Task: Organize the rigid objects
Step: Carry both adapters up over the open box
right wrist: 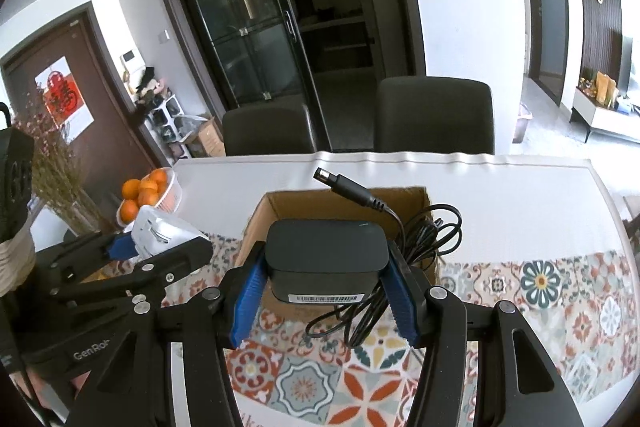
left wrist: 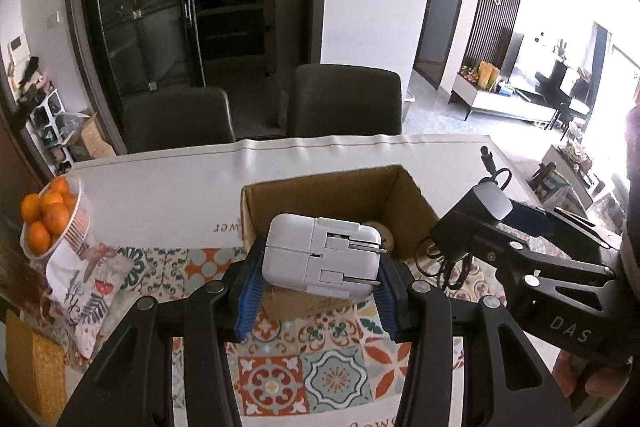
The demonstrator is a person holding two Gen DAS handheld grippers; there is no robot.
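**Two chargers held above the cardboard box**

Blue pads of the left tool (left wrist: 320, 277) are seen nearest the lens, clenched on a white plug adapter (left wrist: 320, 255), which is gripped by its two flat sides with the prongs turned toward 3 o'clock. It is held in the air in front of the open cardboard box (left wrist: 320, 187), probably so that it can be dropped straight in. At 3 o'clock in the left wrist view the right tool (left wrist: 472, 227) is seen from the side.

In the right wrist view that tool is shown clenched on a black power brick (right wrist: 326, 259), label face toward the camera. A black cable (right wrist: 424, 239) is left to hang loose: loops trail toward 5 o'clock, and the round connector (right wrist: 348, 187) sticks up at 12 o'clock. Snagging of the cable on the box rim is judged a risk during lowering.

Both items are kept side by side over the patterned desk (right wrist: 540, 283), just short of the box. A basket of oranges (left wrist: 52, 219) is set at 9 o'clock, well apart.

Much is hidden. The box floor is blocked by the held items; only a rounded tan object (left wrist: 384, 237) is glimpsed inside, and it cannot be identified. The near wall of the box is covered by both tools, and the label print is too small to be read.
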